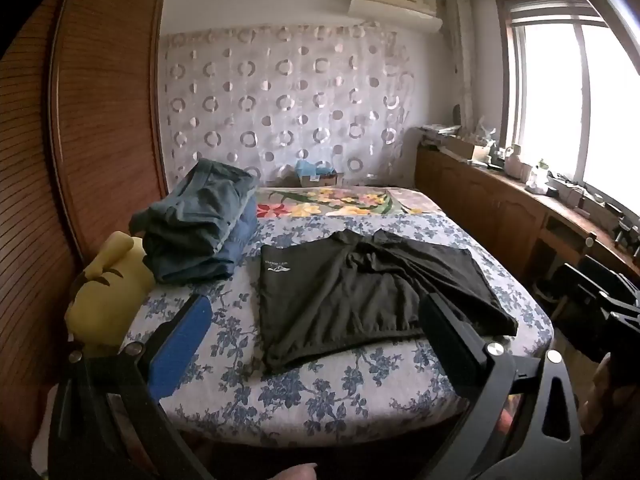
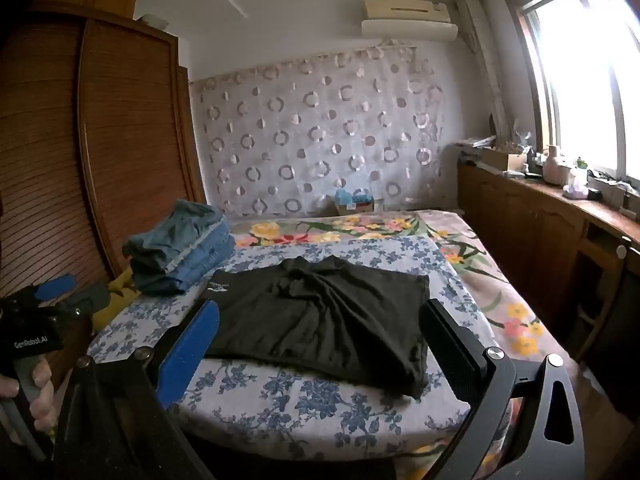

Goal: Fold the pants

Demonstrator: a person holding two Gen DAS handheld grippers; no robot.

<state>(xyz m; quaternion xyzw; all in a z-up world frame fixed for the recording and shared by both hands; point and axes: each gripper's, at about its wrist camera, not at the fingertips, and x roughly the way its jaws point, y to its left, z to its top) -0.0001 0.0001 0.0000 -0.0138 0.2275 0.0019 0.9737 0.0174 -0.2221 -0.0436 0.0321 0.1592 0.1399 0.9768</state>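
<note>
While both tools hang over the near edge of the bed [image 1: 224, 392], the left gripper [image 1: 316, 332] stands spread to its full width with nothing between its blue finger [image 1: 182, 344] and black finger [image 1: 448, 332]; the right gripper [image 2: 320, 340] is likewise wide apart and empty. Neither touches the cloth. Black pants [image 1: 360, 292] lie rumpled on the blue-flowered sheet just beyond the fingertips, a small white logo [image 1: 276, 270] at their left corner. Left of them sits a stack of folded blue garments [image 1: 200, 228], with a yellow plush toy [image 1: 108, 280] at the bed's left edge. A hand [image 2: 38, 388] grips the left tool's handle in the right wrist view.
</note>
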